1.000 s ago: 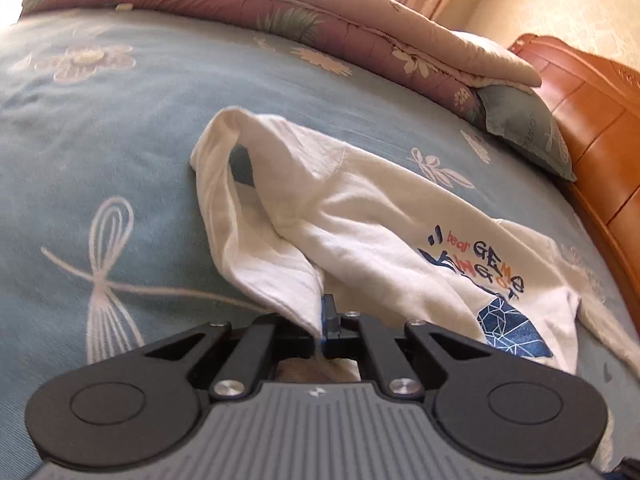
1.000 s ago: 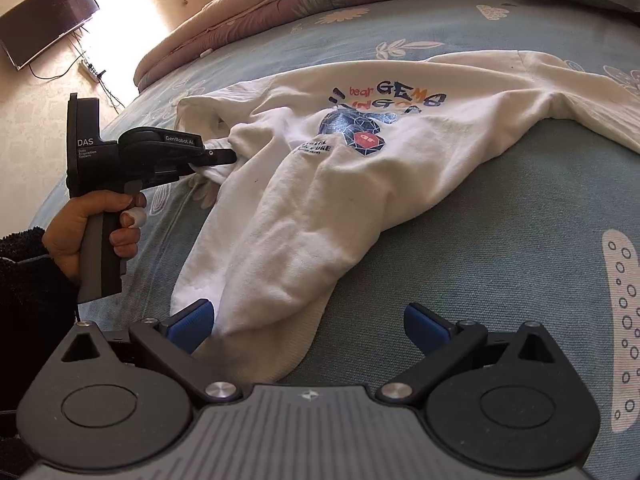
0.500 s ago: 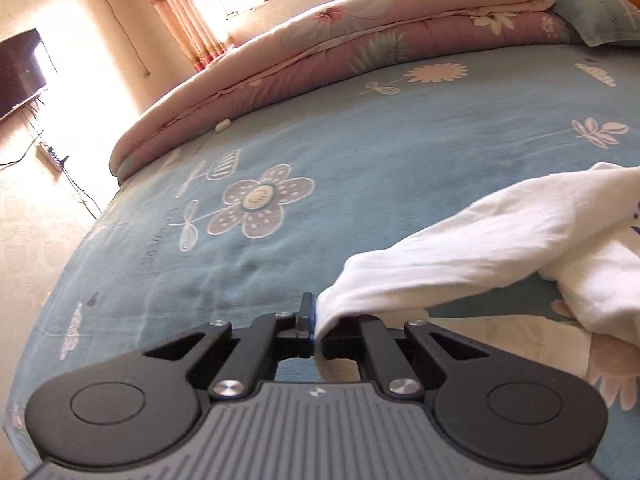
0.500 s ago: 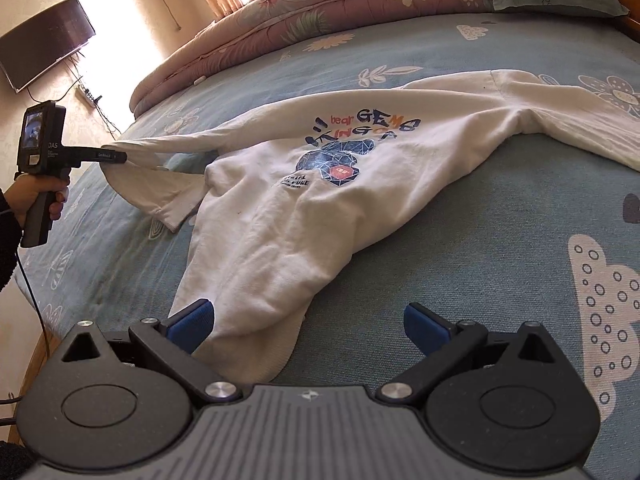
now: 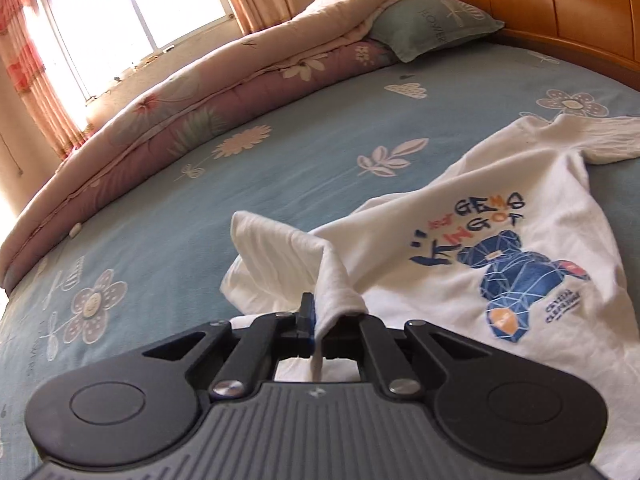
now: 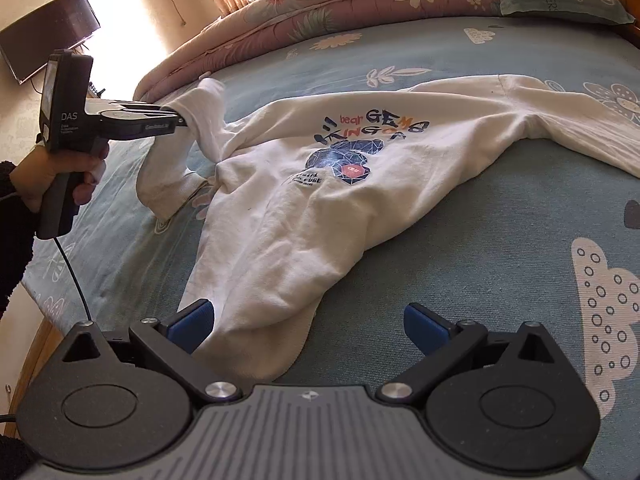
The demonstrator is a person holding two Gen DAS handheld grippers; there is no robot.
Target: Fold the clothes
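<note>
A white long-sleeved shirt [image 6: 340, 200] with a blue bear print [image 5: 516, 276] lies crumpled on the blue flowered bed [image 6: 500, 272]. My left gripper [image 5: 318, 328] is shut on the shirt's left sleeve [image 5: 292, 248] and holds it lifted above the bed. In the right wrist view that left gripper [image 6: 180, 122] pinches the sleeve [image 6: 204, 116] at the left, with a hand around its grip. My right gripper [image 6: 306, 320] stands open at the shirt's bunched bottom hem [image 6: 260, 344], its left pad beside the cloth. The other sleeve [image 6: 568, 136] stretches out to the right.
A folded pink flowered quilt [image 5: 208, 92] and a green pillow [image 5: 436, 24] lie along the bed's far side. A wooden headboard [image 5: 560, 4] stands at the right. A wall television [image 6: 48, 36] hangs at the left, and the bed's near-left wooden edge [image 6: 36, 344] shows.
My left gripper swung the held sleeve out to the left, then brought it back toward the shirt's body and raised it. The right gripper stayed open at the hem.
</note>
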